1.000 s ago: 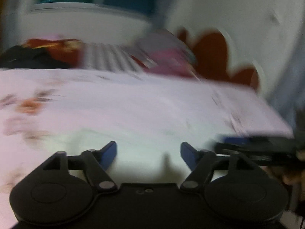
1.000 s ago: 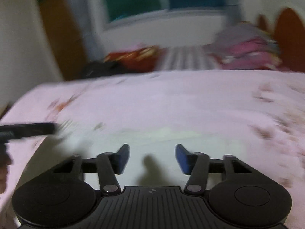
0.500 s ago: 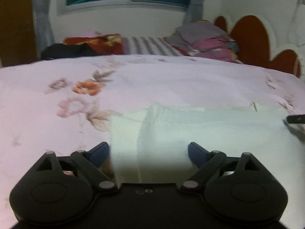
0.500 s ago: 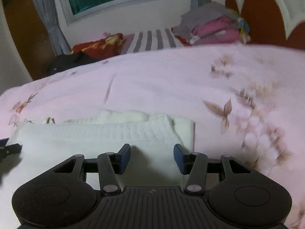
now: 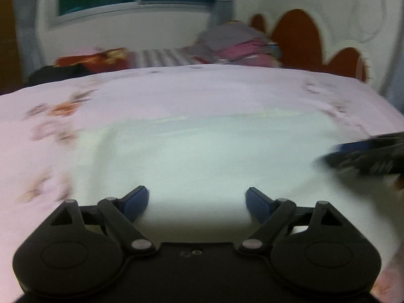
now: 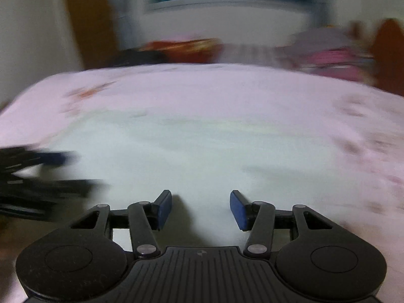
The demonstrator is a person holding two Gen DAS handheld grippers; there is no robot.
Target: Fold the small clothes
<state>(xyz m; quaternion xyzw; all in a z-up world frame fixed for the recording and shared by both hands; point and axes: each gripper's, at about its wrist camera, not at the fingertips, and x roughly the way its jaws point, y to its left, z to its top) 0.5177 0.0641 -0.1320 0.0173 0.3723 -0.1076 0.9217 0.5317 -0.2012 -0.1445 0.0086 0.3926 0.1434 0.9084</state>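
Note:
A small white knitted garment (image 5: 202, 151) lies flat on the pink floral bedsheet (image 5: 176, 88); it also shows in the right wrist view (image 6: 202, 156). My left gripper (image 5: 197, 202) is open and empty, low over the garment's near edge. My right gripper (image 6: 200, 207) is open and empty, also just over the garment. The right gripper shows blurred at the right edge of the left wrist view (image 5: 366, 151). The left gripper shows blurred at the left edge of the right wrist view (image 6: 38, 176). Both views are motion-blurred.
At the far side of the bed lie a pile of folded pink and grey clothes (image 5: 240, 45), a striped cloth (image 5: 161, 58), a red patterned cloth (image 5: 93, 58) and a dark garment (image 5: 58, 73). A scalloped brown headboard (image 5: 303, 40) stands at the right.
Both grippers have swung toward each other over the garment; each now shows closer in the other's view. Both stay open. The garment looks unmoved.

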